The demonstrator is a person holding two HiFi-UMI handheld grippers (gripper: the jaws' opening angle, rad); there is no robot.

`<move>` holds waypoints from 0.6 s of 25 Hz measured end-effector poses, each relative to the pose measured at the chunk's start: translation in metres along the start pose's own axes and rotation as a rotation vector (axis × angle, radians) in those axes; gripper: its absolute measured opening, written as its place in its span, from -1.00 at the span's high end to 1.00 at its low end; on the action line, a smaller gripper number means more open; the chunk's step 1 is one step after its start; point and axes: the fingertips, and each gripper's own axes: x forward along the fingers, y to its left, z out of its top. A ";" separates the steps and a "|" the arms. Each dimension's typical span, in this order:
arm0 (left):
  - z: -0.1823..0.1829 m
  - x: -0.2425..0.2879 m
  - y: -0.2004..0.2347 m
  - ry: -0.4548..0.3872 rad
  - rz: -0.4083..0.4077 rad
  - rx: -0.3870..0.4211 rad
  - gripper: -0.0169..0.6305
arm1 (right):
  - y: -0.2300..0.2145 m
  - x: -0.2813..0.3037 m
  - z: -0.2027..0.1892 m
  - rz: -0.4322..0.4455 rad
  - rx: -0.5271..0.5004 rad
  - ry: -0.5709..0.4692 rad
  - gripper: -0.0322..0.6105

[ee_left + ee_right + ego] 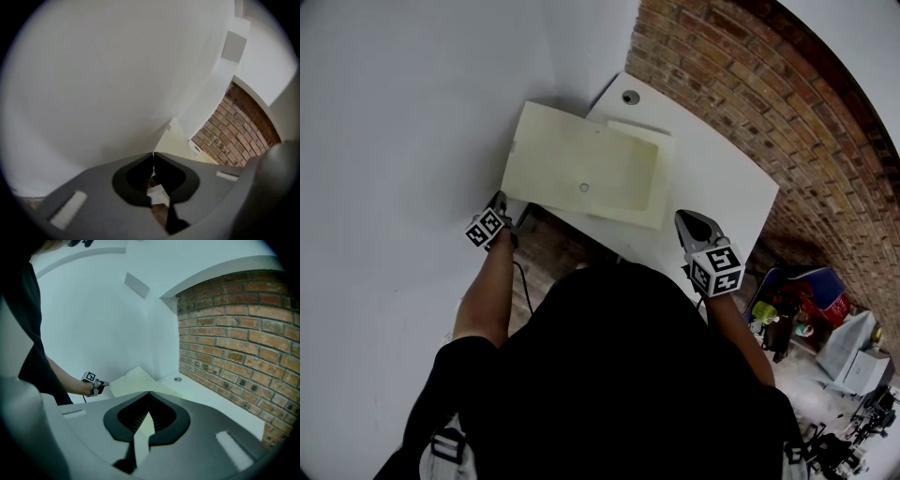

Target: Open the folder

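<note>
The pale cream folder [581, 169] lies flat on the white table [722, 187], with a small round mark on its top leaf. The left gripper [500, 201], jaws pinched together and empty, is just beside the folder's near-left corner. The right gripper [684, 219], likewise closed, hovers at the table's near edge.

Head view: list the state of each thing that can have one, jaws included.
Folder: lying on the table, leaves overlapping, not spread open, held by neither gripper.
Left gripper: jaws shut, empty, beside the folder's near corner.
Right gripper: jaws shut, empty, over the table's near edge.
</note>
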 end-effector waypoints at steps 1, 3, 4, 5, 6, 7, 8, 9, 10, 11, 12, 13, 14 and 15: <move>-0.002 0.001 0.002 0.006 0.004 -0.001 0.92 | 0.001 0.000 -0.001 0.000 -0.001 0.002 0.90; -0.004 0.003 0.006 0.016 0.009 -0.004 0.92 | 0.003 -0.001 -0.003 0.000 -0.002 0.008 0.90; -0.006 0.004 0.007 0.020 0.012 -0.007 0.92 | 0.003 -0.002 -0.004 0.000 -0.003 0.011 0.90; -0.007 0.005 0.009 0.023 0.015 -0.011 0.92 | 0.003 -0.003 -0.006 -0.001 -0.003 0.014 0.90; -0.008 0.006 0.010 0.027 0.019 -0.015 0.92 | 0.003 -0.004 -0.006 -0.003 -0.002 0.017 0.90; -0.009 0.006 0.012 0.031 0.023 -0.019 0.92 | 0.002 -0.005 -0.007 -0.005 -0.001 0.019 0.90; -0.011 0.007 0.013 0.037 0.027 -0.021 0.92 | 0.001 -0.006 -0.008 -0.008 0.000 0.020 0.90; -0.012 0.008 0.015 0.042 0.030 -0.022 0.92 | 0.001 -0.007 -0.008 -0.011 0.001 0.020 0.90; -0.014 0.009 0.016 0.048 0.030 -0.024 0.92 | 0.001 -0.008 -0.008 -0.013 0.002 0.020 0.90; -0.015 0.009 0.018 0.054 0.030 -0.026 0.92 | 0.001 -0.008 -0.009 -0.015 0.002 0.021 0.90; -0.016 0.010 0.019 0.059 0.028 -0.029 0.92 | 0.002 -0.008 -0.009 -0.016 0.003 0.022 0.90; -0.017 0.010 0.020 0.063 0.027 -0.033 0.92 | 0.002 -0.009 -0.010 -0.018 0.003 0.024 0.90; -0.018 0.010 0.021 0.067 0.025 -0.036 0.92 | 0.002 -0.009 -0.011 -0.019 0.004 0.026 0.90; -0.019 0.010 0.021 0.070 0.024 -0.038 0.92 | 0.002 -0.010 -0.011 -0.019 0.005 0.029 0.90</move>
